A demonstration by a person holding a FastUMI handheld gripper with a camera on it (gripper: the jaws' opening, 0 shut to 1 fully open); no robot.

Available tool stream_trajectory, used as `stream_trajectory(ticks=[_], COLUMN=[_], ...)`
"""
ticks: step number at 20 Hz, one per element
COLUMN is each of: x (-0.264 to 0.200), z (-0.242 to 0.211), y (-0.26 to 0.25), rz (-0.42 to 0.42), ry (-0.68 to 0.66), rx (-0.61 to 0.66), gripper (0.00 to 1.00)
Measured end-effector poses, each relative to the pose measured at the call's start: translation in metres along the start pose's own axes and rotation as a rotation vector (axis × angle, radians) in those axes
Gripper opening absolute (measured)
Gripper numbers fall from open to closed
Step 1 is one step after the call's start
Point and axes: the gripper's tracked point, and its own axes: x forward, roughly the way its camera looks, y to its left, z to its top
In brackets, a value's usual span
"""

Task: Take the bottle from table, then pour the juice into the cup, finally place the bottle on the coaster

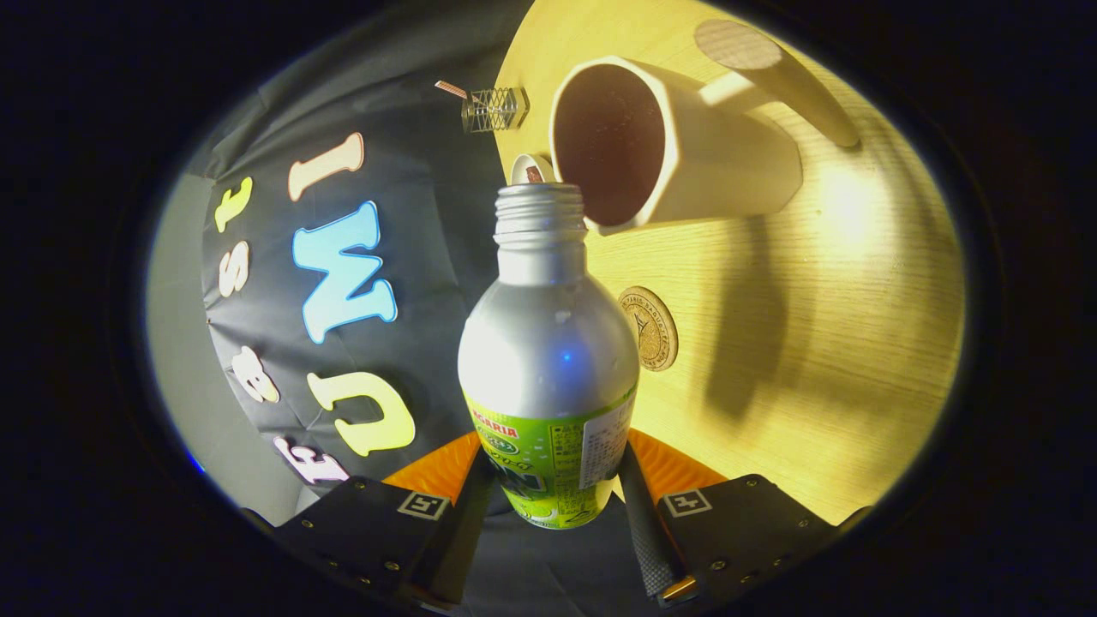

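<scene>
My gripper (553,493) is shut on a silver bottle (548,343) with a green label, both fingers pressing its lower body. The view is rolled sideways, so the bottle is tipped. Its open threaded neck (540,210) sits right at the rim of a white faceted cup (686,150) with a dark inside and a handle. The cup stands on the light wooden table (814,343). A round cork coaster (651,327) with a printed emblem lies on the table between the cup and my fingers, just beside the bottle's shoulder.
A small white cap-like object (531,167) lies by the cup's rim beyond the bottle neck. A small wire rack (494,109) stands at the table's far edge against the black cloth wall. Bare wood stretches past the coaster.
</scene>
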Motion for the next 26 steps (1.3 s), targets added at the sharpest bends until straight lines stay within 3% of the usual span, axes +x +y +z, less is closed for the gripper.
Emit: stream_trajectory(ticks=[26], x=[-0.003], z=[-0.007], y=[0.013], rz=[0.006], ry=[0.027], rx=[0.17], gripper=[0.75])
